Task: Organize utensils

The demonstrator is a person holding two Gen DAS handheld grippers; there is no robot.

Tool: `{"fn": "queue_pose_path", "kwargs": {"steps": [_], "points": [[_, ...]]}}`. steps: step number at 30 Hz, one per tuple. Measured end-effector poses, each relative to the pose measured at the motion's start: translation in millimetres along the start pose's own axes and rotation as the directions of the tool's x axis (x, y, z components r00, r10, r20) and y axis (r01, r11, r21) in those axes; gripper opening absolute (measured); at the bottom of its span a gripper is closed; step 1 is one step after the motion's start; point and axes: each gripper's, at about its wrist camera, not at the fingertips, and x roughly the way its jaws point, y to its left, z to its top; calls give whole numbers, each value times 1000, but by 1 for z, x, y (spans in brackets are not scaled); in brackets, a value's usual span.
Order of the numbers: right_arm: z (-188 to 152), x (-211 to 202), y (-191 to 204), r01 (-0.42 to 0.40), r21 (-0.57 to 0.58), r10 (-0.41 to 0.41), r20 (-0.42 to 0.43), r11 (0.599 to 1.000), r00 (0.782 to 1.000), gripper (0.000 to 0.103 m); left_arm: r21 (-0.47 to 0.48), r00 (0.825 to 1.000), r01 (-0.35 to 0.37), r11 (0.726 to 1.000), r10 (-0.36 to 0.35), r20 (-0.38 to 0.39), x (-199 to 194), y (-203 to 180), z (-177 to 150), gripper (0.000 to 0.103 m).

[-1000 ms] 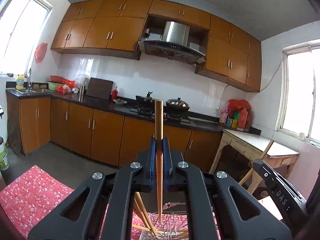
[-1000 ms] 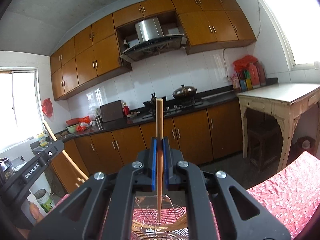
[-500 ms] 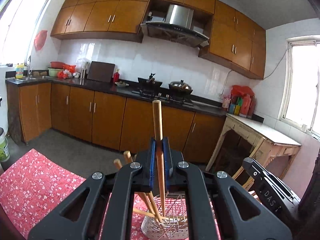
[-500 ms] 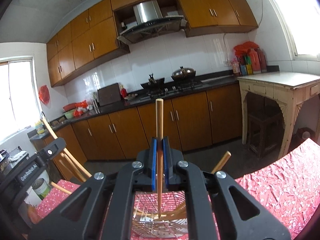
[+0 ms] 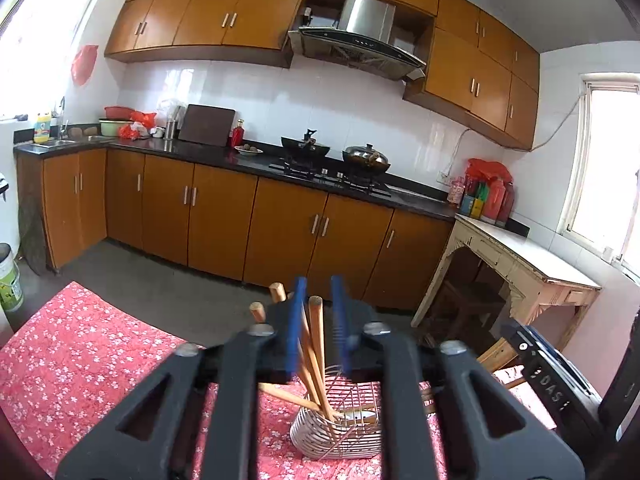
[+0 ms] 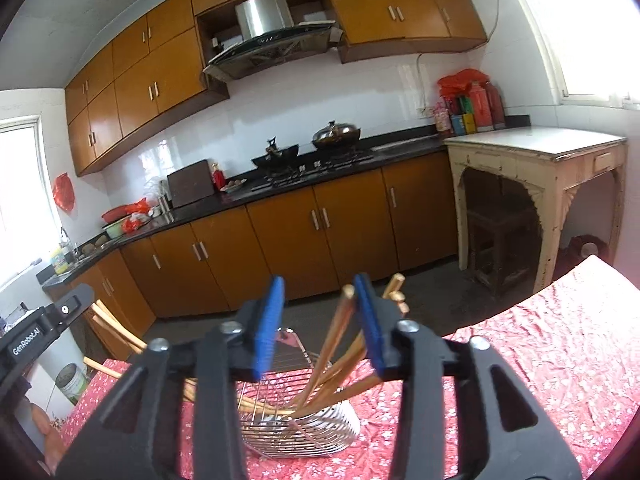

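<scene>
A metal wire utensil basket (image 5: 340, 432) stands on the red floral tablecloth (image 5: 80, 364); it also shows in the right wrist view (image 6: 304, 428). Several wooden chopsticks (image 5: 316, 356) lean in it, also seen in the right wrist view (image 6: 336, 344). My left gripper (image 5: 318, 324) is open above the basket, one chopstick standing loose between its blue pads. My right gripper (image 6: 318, 320) is open, a chopstick leaning free by its right pad. Each gripper shows at the edge of the other's view: the right one (image 5: 548, 376), the left one (image 6: 36, 332).
Kitchen cabinets and a black counter with a stove (image 5: 316, 168) run along the far wall. A worn cream side table (image 6: 536, 168) stands at the right with a stool under it. A paint bucket (image 5: 8, 280) sits on the floor at left.
Both grippers came down over the basket with a chopstick each, then opened. The two chopsticks now stand loose in the basket.
</scene>
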Motion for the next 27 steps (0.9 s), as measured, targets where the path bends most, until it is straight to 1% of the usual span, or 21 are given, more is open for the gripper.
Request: {"fn": "queue_pose_path", "kwargs": {"steps": [1, 2, 3, 8, 10, 12, 13, 15, 16, 18, 19, 20, 22, 24, 27], "points": [[1, -4, -1, 5, 1, -5, 7, 1000, 1000, 42, -6, 1000, -5, 1000, 5, 8, -3, 1, 2, 41], [4, -10, -4, 13, 5, -13, 20, 1000, 1000, 44, -10, 1000, -12, 1000, 12, 21, -9, 3, 4, 44], [6, -16, -6, 20, 9, -20, 32, 1000, 999, 46, -10, 1000, -10, 1000, 11, 25, -10, 3, 6, 44], [18, -50, -15, 39, 11, -40, 95, 999, 995, 50, -7, 998, -18, 1000, 18, 56, -32, 6, 12, 44], [20, -65, -16, 39, 2, -39, 116, 999, 992, 53, -6, 997, -20, 1000, 21, 69, -41, 8, 14, 45], [22, -83, -16, 35, -17, -32, 139, 999, 990, 60, -1, 996, -28, 1000, 28, 81, -53, 10, 15, 46], [23, -89, -15, 31, -27, -27, 142, 999, 989, 62, 2, 996, -30, 1000, 30, 83, -60, 12, 15, 47], [22, -105, -12, 18, -56, -10, 143, 998, 990, 70, 6, 995, -37, 999, 36, 89, -70, 15, 15, 54], [20, -111, -11, 15, -66, -6, 141, 998, 990, 73, 11, 995, -39, 999, 37, 96, -78, 17, 14, 56], [14, -128, -8, -3, -101, 17, 136, 995, 991, 87, 27, 994, -47, 999, 44, 97, -89, 22, 11, 63], [12, -135, -6, -7, -112, 22, 139, 994, 990, 91, 35, 994, -56, 998, 52, 98, -93, 23, 10, 65], [7, -145, -4, -11, -126, 29, 146, 992, 989, 97, 47, 993, -66, 997, 61, 97, -99, 25, 7, 68], [-3, -161, 0, -22, -148, 44, 152, 989, 987, 99, 66, 994, -57, 996, 51, 94, -109, 30, -1, 74], [-14, -172, 4, -28, -167, 53, 145, 985, 988, 99, 86, 995, -55, 995, 47, 89, -119, 35, -12, 87], [-36, -189, 9, -17, -208, 49, 146, 978, 988, 99, 101, 996, -49, 994, 41, 84, -131, 43, -29, 97]]}}
